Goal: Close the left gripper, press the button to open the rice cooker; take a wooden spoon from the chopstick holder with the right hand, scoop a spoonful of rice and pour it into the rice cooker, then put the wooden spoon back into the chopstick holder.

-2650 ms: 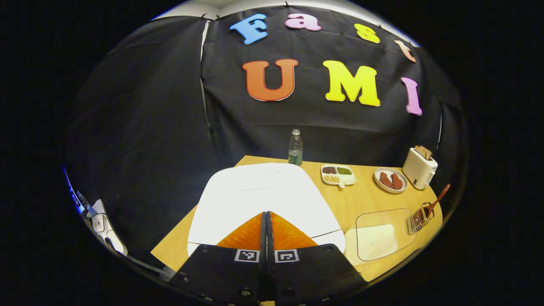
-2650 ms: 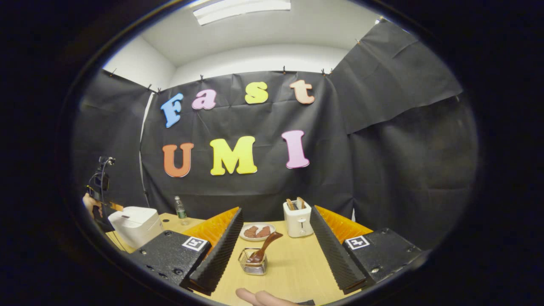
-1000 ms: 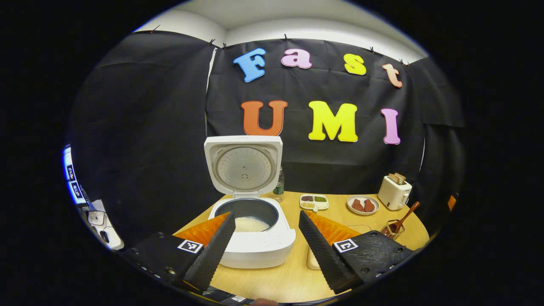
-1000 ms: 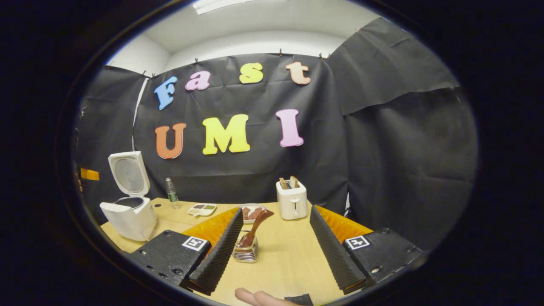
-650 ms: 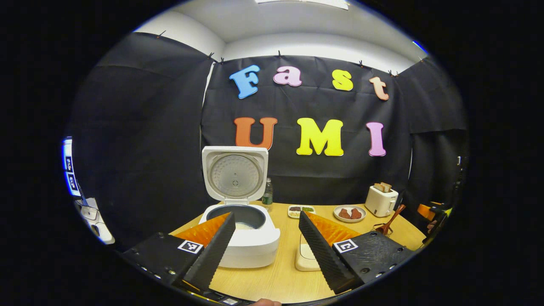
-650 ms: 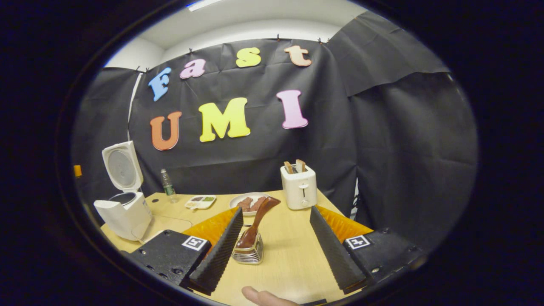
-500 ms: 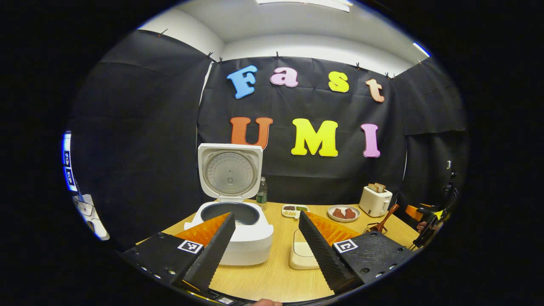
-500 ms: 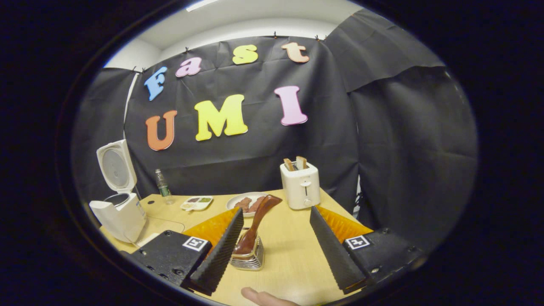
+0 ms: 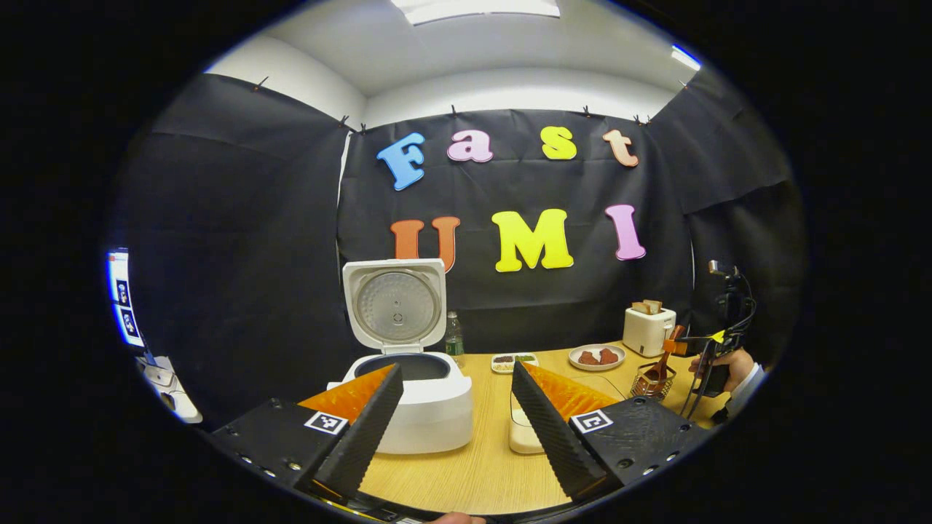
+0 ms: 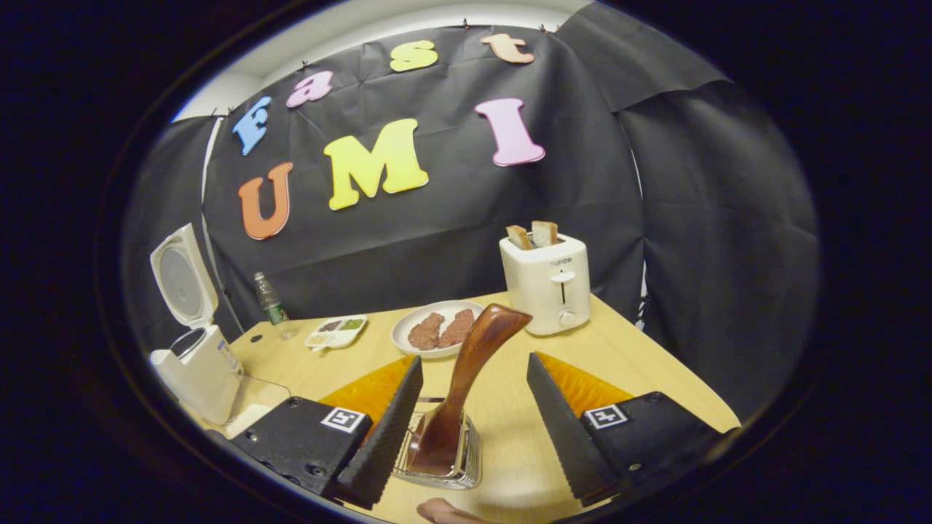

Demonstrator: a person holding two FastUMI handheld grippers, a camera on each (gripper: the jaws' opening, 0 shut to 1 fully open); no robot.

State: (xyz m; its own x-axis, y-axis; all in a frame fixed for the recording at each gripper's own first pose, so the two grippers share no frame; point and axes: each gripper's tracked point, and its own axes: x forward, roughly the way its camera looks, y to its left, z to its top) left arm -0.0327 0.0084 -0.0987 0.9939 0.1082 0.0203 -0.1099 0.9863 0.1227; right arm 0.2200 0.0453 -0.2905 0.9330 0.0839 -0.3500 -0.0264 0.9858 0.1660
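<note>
Fingers [image 10: 397, 429] of both grippers stand apart, the right pair hiding part of the chopstick holder [image 10: 466, 458] below the wooden spoon [image 10: 466, 378].

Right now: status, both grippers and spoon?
Left hand-held gripper open, off open rice cooker. Right hand-held gripper open, straddling wooden spoon in chopstick holder. Nothing blocking.

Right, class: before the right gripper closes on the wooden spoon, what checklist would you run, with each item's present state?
1. Rice cooker lid up: ok.
2. Right gripper open: ok.
3. Wooden spoon handle between its fingers, nearer one side: ok.
4. Fingers pressing the handle: not ok, gaps on both sides.
5. Spoon standing in the chopstick holder: ok.
6. Left gripper open, set back from the cooker: ok.
7. Rice tray's fill: cannot tell.
</note>
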